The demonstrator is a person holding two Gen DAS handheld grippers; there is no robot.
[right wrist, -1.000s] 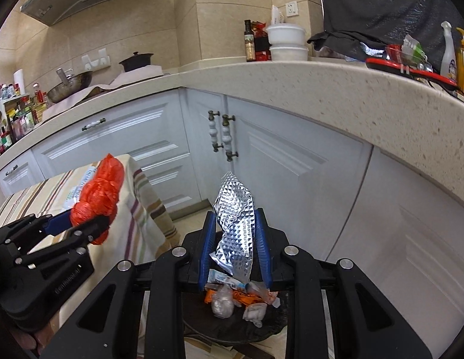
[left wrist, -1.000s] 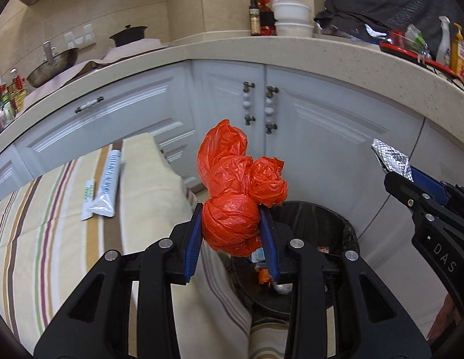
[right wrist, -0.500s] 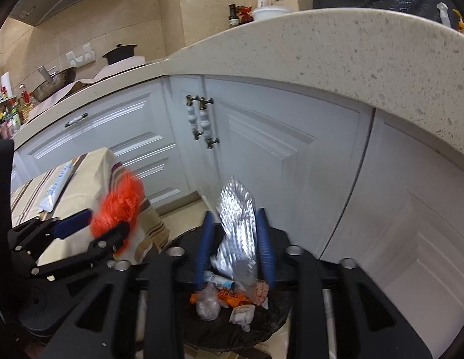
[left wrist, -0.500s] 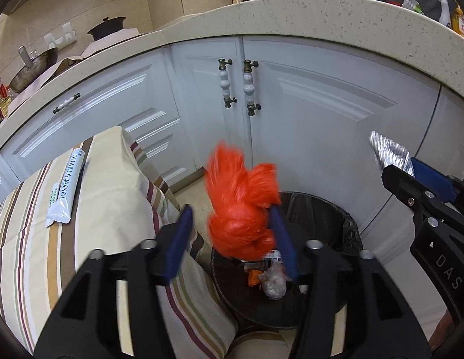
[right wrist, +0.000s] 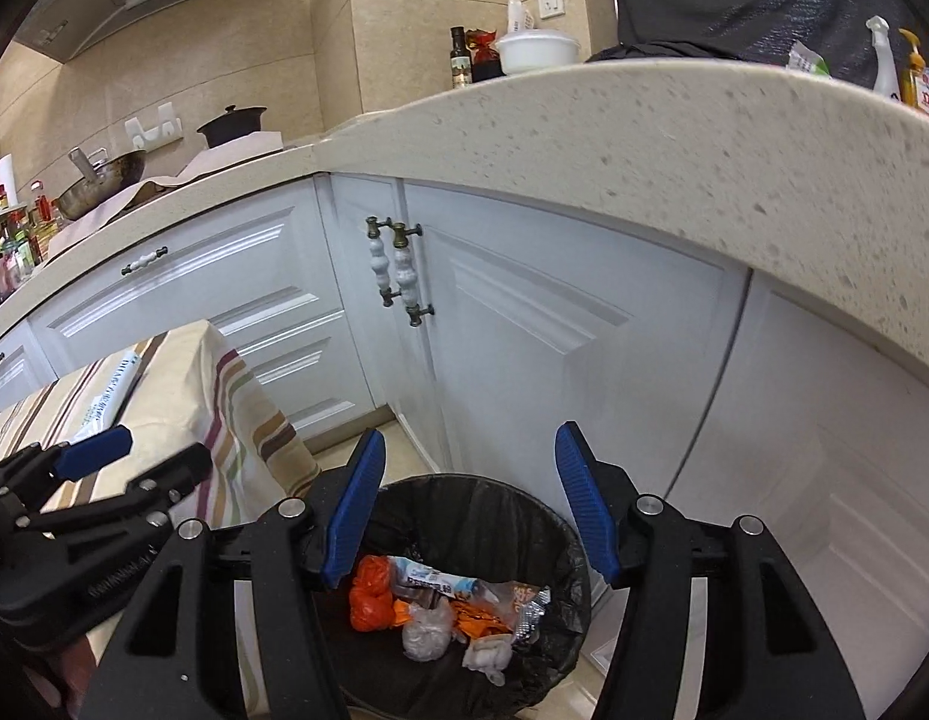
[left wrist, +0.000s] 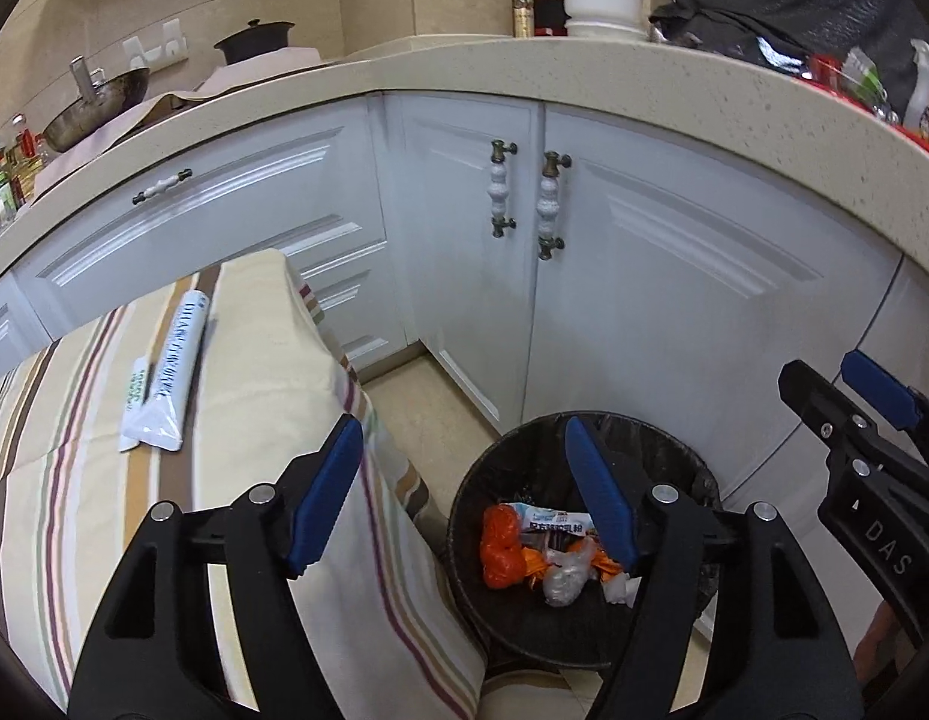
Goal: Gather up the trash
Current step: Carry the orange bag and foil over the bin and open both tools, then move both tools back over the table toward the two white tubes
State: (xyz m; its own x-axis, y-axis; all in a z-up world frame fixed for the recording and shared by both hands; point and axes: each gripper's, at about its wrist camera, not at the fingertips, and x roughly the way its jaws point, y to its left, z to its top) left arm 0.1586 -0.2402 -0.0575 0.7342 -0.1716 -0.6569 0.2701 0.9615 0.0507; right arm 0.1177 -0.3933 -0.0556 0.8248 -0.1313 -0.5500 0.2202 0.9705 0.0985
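Note:
A black-lined trash bin stands on the floor by the white cabinets. In it lie the crumpled red plastic bag, the silver foil wrapper and several other scraps. My left gripper hovers over the bin's left rim, jaws opening, nothing between them. My right gripper hangs above the bin, jaws also opening and empty. A white tube lies on the striped tablecloth.
White cabinet doors with ceramic handles stand right behind the bin. A speckled countertop overhangs at the right. A wok, a dark pot, bottles and white bowls sit on the counter. The table's edge borders the bin on the left.
Both grippers have opened. The red bag dropped out of the left one and the foil wrapper out of the right one; both now lie in the bin.

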